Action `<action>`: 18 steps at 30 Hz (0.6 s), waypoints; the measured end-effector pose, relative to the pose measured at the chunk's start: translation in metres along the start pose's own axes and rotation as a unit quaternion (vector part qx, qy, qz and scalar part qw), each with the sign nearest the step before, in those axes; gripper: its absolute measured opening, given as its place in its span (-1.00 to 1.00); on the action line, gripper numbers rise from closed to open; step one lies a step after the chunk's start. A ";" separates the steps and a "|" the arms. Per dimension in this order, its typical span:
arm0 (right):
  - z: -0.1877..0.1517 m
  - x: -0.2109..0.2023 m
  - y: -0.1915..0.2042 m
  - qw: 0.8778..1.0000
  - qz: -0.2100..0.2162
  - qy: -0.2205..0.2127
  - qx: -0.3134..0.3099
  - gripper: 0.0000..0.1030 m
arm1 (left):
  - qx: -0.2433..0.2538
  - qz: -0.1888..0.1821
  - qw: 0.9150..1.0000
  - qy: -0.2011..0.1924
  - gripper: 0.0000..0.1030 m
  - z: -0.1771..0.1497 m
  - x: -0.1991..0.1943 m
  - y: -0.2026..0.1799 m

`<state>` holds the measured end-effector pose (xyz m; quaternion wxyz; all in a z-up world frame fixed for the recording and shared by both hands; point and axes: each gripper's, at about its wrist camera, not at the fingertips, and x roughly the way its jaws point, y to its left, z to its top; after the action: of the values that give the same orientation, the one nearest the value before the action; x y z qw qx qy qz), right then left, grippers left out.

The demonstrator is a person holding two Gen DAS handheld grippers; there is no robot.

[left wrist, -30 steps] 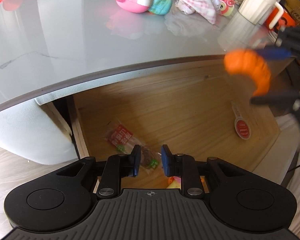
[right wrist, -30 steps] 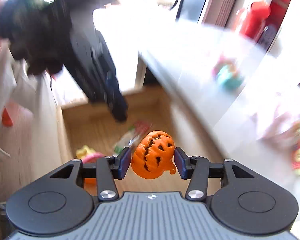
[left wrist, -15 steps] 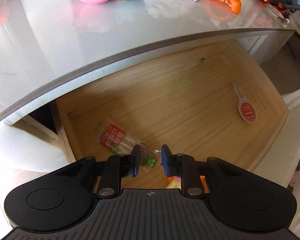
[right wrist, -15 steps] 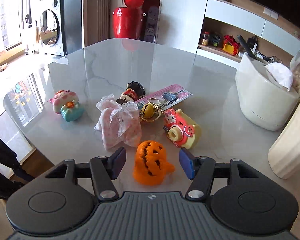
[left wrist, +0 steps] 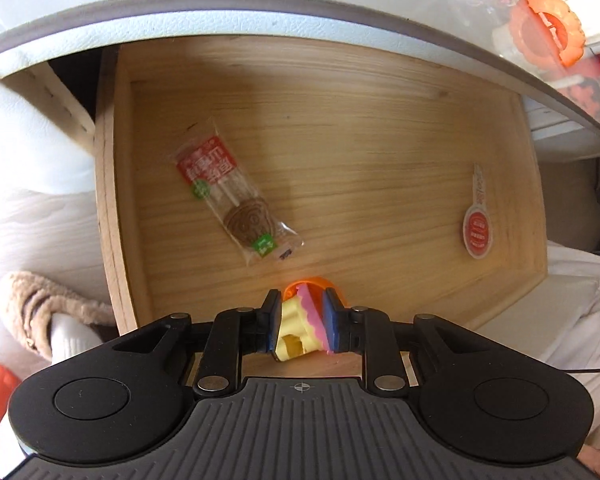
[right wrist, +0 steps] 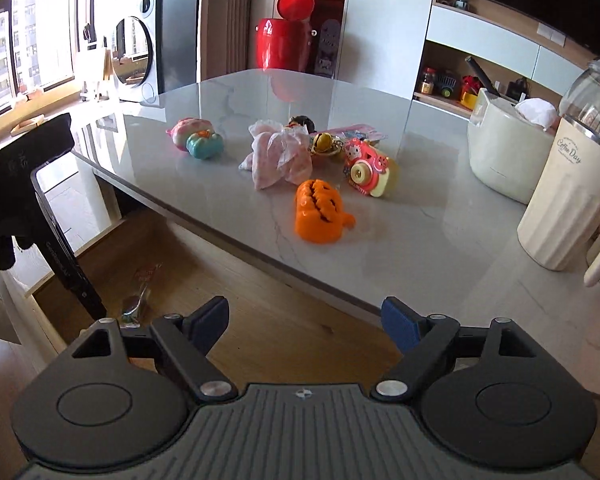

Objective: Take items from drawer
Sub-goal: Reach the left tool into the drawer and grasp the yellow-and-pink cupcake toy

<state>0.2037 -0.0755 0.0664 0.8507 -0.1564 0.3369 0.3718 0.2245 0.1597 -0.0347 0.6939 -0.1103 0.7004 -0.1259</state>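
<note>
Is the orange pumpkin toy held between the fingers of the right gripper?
No, the orange pumpkin toy lies on the table top, apart from the right gripper, whose jaws are opening with nothing between them.

Daylight coming in through big window [right wrist: 4, 40] at far left, glaring off pale floor. White front-loading washer [right wrist: 134, 60] standing beside it. Grey marble-look tabletop [right wrist: 400, 216] reflecting light. Open wooden shelving [right wrist: 460, 80] sitting far right under white cabinets.

Matt wooden drawer [left wrist: 340, 128], glossy tabletop [right wrist: 380, 240]
</note>
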 end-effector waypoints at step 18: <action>-0.005 -0.009 -0.013 0.999 0.009 0.016 0.046 0.73 | 0.013 0.050 0.993 0.102 -0.09 0.016 0.038 -0.001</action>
<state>0.2064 -0.0921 0.0690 0.8479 -0.1204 0.3688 0.3612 0.2396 0.1458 -0.0706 0.6254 -0.0527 0.7706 -0.1105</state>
